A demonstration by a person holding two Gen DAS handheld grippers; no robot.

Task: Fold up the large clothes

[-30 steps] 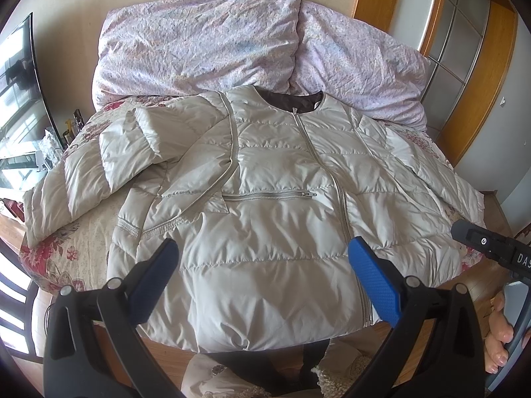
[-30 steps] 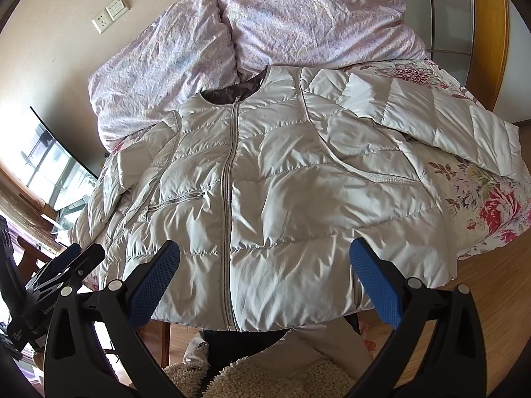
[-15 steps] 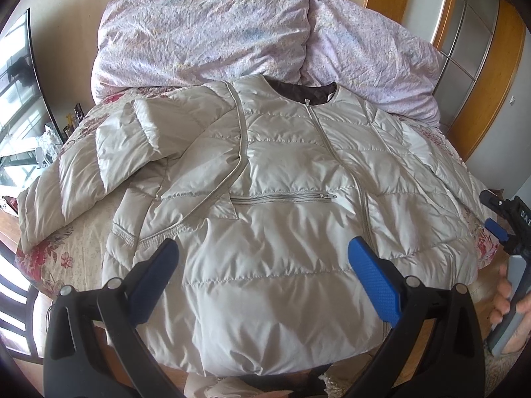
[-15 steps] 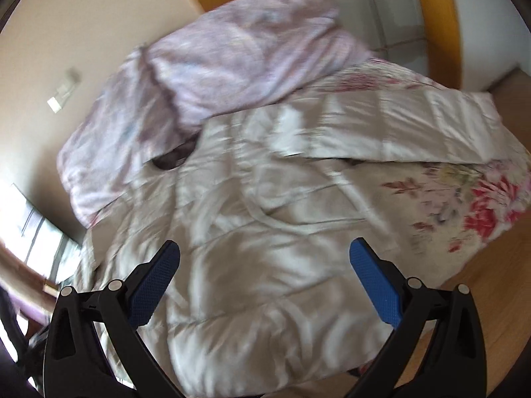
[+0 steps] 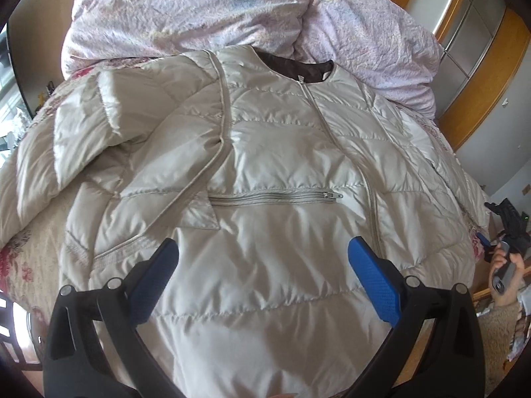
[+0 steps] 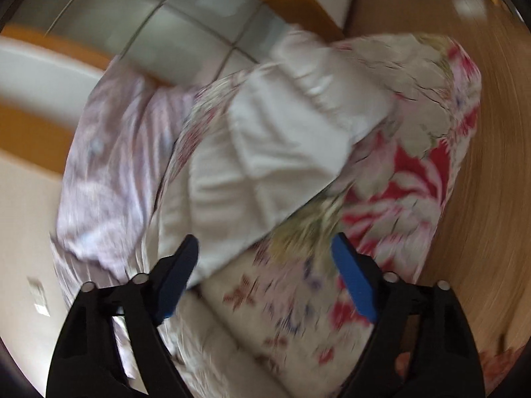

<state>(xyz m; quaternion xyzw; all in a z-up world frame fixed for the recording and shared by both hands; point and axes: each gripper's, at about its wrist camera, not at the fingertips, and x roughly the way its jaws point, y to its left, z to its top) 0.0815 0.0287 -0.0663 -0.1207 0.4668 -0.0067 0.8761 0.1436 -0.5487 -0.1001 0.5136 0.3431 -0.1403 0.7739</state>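
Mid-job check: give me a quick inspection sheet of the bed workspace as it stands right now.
Surface: bed with floral cover, wood floor beside it.
Job's things: beige puffer jacket lying front up, zipped; one sleeve folded across its chest side, the other sleeve stretched along the bed.
Clutter: two lilac pillows at the head.
Grippers: left tool open above the hem; right tool closing, nothing between its pads, view blurred.
Cables: nothing seen.
Surroundings: wood-framed glass door, wall outlet.
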